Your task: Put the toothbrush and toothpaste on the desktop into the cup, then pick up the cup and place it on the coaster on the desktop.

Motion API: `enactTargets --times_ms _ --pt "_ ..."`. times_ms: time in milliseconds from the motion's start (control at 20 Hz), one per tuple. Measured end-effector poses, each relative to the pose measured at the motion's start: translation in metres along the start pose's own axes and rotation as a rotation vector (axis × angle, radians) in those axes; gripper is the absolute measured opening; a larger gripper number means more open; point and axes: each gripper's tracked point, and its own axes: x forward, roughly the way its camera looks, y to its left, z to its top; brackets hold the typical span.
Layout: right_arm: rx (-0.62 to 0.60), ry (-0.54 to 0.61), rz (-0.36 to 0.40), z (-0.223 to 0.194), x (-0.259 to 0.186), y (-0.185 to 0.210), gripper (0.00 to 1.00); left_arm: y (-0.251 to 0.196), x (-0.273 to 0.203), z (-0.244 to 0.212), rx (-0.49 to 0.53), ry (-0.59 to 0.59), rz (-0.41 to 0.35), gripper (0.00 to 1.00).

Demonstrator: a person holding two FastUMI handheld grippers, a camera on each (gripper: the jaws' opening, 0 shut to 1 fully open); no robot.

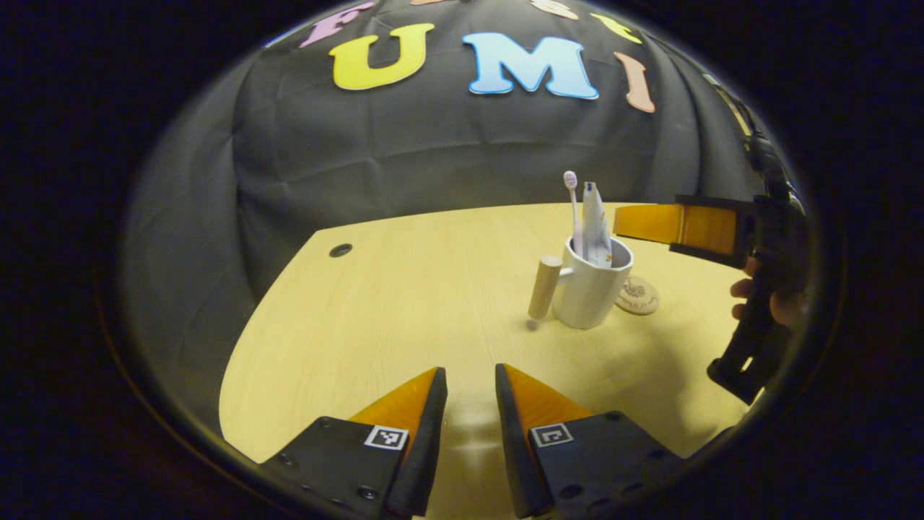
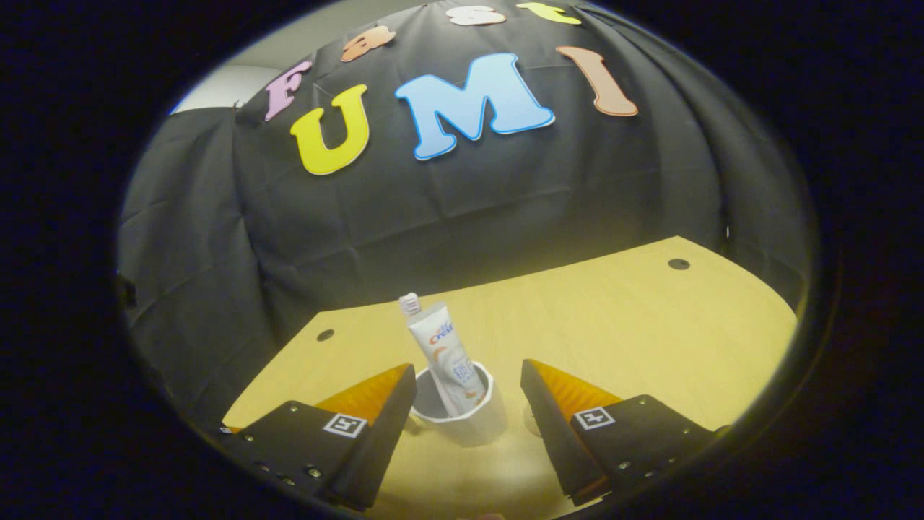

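While seemingly beside the coaster [image 1: 638, 295], the cup [image 1: 590, 287] holds toothpaste [image 1: 596, 232].

The toothpaste [image 2: 447, 361] tube in the cup [image 2: 462, 422] bears what looks like "Crest"; smaller print is unreadable.

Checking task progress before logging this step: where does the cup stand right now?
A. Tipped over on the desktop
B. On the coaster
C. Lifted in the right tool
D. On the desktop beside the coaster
D: the left gripper view shows the cup upright on the desktop, with the coaster lying beside it.
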Motion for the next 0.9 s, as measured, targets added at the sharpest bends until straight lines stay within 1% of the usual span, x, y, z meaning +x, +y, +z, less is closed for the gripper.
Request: enactTargets --times_ms 50,150,200,250,300,350,400,500,550,800,900 --pt "-0.001 0.007 -0.010 -0.001 -0.007 -0.008 0.88 -0.001 0.003 0.002 0.017 0.003 -0.018 0.41" --pt "-0.013 0.027 -0.036 -0.006 -0.019 -0.025 0.89 -0.006 0.009 0.005 0.056 0.009 -0.065 0.49" --pt "-0.021 0.042 -0.046 -0.009 -0.025 -0.033 0.89 -0.008 0.012 0.007 0.079 0.014 -0.090 0.76" --pt "-0.029 0.059 -0.059 -0.013 -0.031 -0.042 0.89 -0.009 0.015 0.011 0.107 0.017 -0.110 0.83" --pt "-0.035 0.077 -0.071 -0.018 -0.037 -0.049 0.89 -0.012 0.019 0.014 0.138 0.021 -0.136 0.72" --pt "-0.036 0.095 -0.085 -0.022 -0.043 -0.057 0.88 -0.015 0.024 0.015 0.171 0.027 -0.159 0.74" --pt "-0.032 0.110 -0.096 -0.025 -0.049 -0.063 0.89 -0.017 0.031 0.019 0.206 0.028 -0.182 0.86" --pt "-0.024 0.130 -0.125 -0.030 -0.059 -0.075 0.89 -0.027 0.041 0.022 0.279 0.045 -0.247 0.86" --pt "-0.021 0.137 -0.139 -0.031 -0.064 -0.080 0.89 -0.029 0.046 0.026 0.316 0.051 -0.273 0.76" --pt "0.004 0.159 -0.200 -0.030 -0.089 -0.102 0.89 -0.043 0.075 0.034 0.449 0.082 -0.370 0.76" --pt "0.022 0.164 -0.225 -0.028 -0.098 -0.110 0.89 -0.049 0.080 0.033 0.504 0.104 -0.424 0.76"
